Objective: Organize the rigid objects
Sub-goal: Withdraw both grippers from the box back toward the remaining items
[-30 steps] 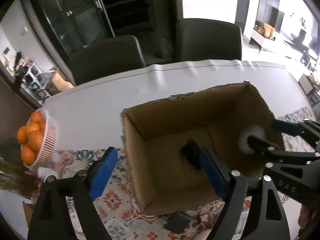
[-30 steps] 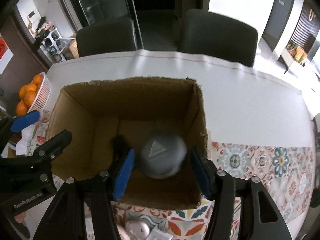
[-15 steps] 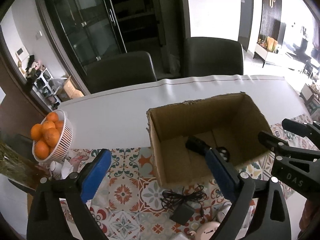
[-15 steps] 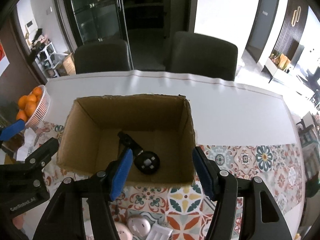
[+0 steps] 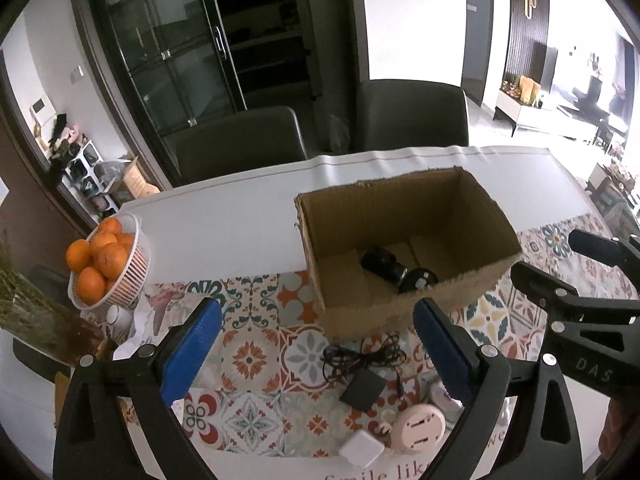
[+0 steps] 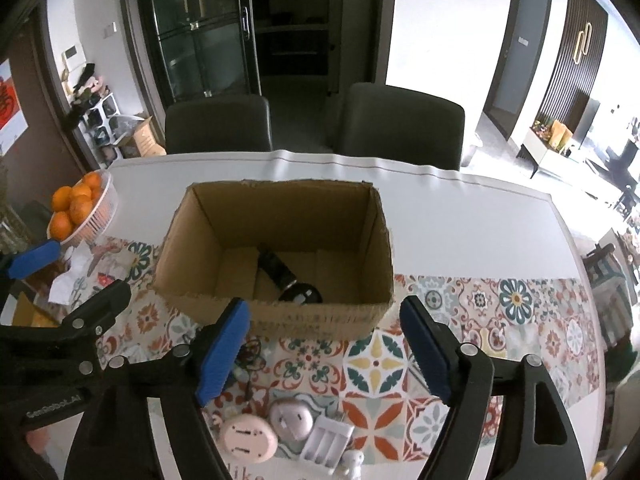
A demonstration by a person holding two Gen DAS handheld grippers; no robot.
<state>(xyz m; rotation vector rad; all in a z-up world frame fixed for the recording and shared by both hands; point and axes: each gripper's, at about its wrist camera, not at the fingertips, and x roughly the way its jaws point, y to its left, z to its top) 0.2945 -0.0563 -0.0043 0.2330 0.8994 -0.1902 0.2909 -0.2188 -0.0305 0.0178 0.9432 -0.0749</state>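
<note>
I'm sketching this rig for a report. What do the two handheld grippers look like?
Both the left gripper and the right gripper are matte black frames with silver bolt heads and two fingers faced with ribbed blue pads. White lettering reads "DAS" on the right one and "GenRobot.AI" on the left. No cables or sleeves show.

A matt brown cardboard box (image 6: 276,316) with rough, torn edges is seen at the centre; glossy black plastic objects (image 6: 298,294) are held inside. At 9 o'clock a white ribbed plastic basket (image 5: 132,276) is seen. The patterned table mat (image 6: 500,320) looks smooth — faintly sheened. Matt black gripper frames carry blue textured pads (image 6: 224,348). At 6 o'clock a pale pink plastic disc (image 6: 247,438) appears smooth.
</note>
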